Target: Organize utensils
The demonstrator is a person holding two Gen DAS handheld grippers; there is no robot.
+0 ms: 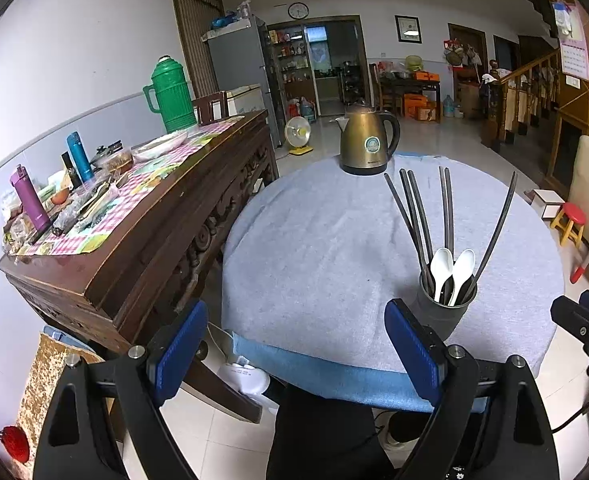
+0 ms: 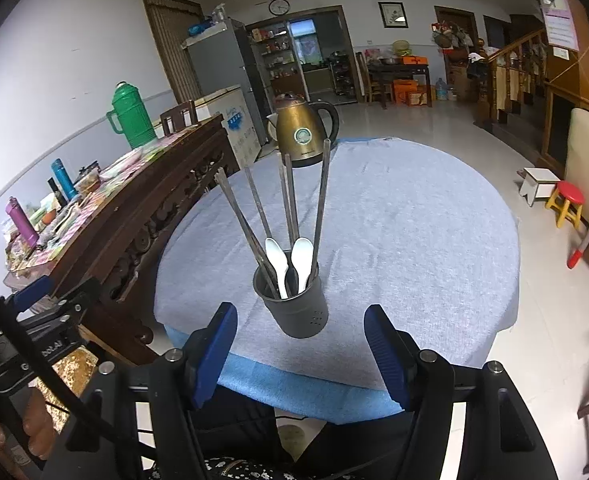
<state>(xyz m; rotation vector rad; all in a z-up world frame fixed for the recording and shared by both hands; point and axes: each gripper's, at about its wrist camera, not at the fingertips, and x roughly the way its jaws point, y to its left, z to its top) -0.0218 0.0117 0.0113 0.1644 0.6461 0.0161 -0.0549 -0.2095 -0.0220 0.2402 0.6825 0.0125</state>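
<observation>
Left wrist view: dark utensil holder (image 1: pixel 446 312) partly hidden behind one blue pad, chopsticks (image 1: pixel 418 216) and white spoons (image 1: pixel 452 270) standing inside, left gripper (image 1: pixel 296 350) spread and empty near the table edge, kettle (image 1: pixel 368 140) beyond; right wrist view: right gripper (image 2: pixel 300 354) spread wide, holder just ahead between its fingers, untouched, on grey tablecloth (image 2: pixel 414 232).

Brass-coloured kettle (image 1: pixel 368 142) on the grey-clothed round table (image 1: pixel 314 240) (green thermos (image 1: pixel 172 94) on the sideboard (image 1: pixel 142 240) beside).
</observation>
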